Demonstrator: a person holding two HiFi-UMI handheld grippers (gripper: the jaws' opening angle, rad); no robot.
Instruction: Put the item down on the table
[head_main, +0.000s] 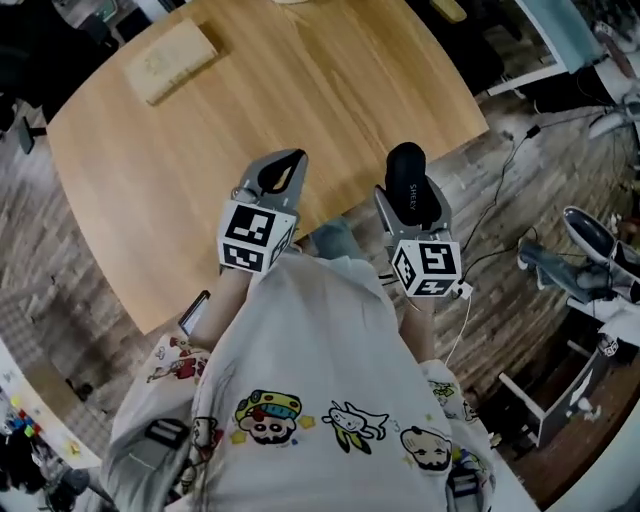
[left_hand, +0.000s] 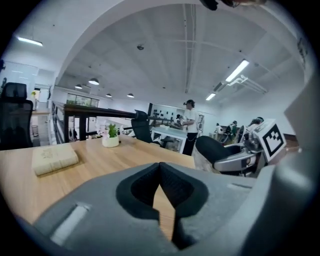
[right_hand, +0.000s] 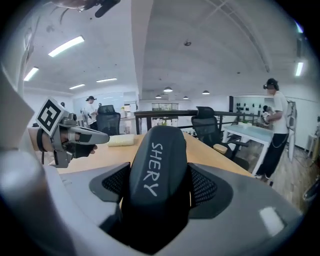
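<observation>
- The wooden table (head_main: 200, 130) fills the far and left part of the head view, its rounded near edge running just under both grippers.
- The person's white shirt (head_main: 320, 370), printed with cartoon figures, takes up the near middle.
- The left gripper (head_main: 296, 157) sits over the near middle of the table. Its 2 jaws are clenched tip to tip with nothing between them, and only a thin slit of tabletop shows lower down in the left gripper view.
- The right gripper (right_hand: 159, 186) is to its right, over the table's near right edge. Its 2 jaws are clamped on the black case (head_main: 410, 185), 1 padded jaw against each long side.
- The black case is oblong and rounded, with "SHERY" in white letters along its top. Its far end sticks out past the jaws. No view shows whether its underside touches the wood.
- A pale book (head_main: 170, 60) lies flat at the far left of the table, well apart from both grippers.
- 1 small potted plant (left_hand: 111, 140) stands on the table beyond the book, seen in the left gripper view.
</observation>
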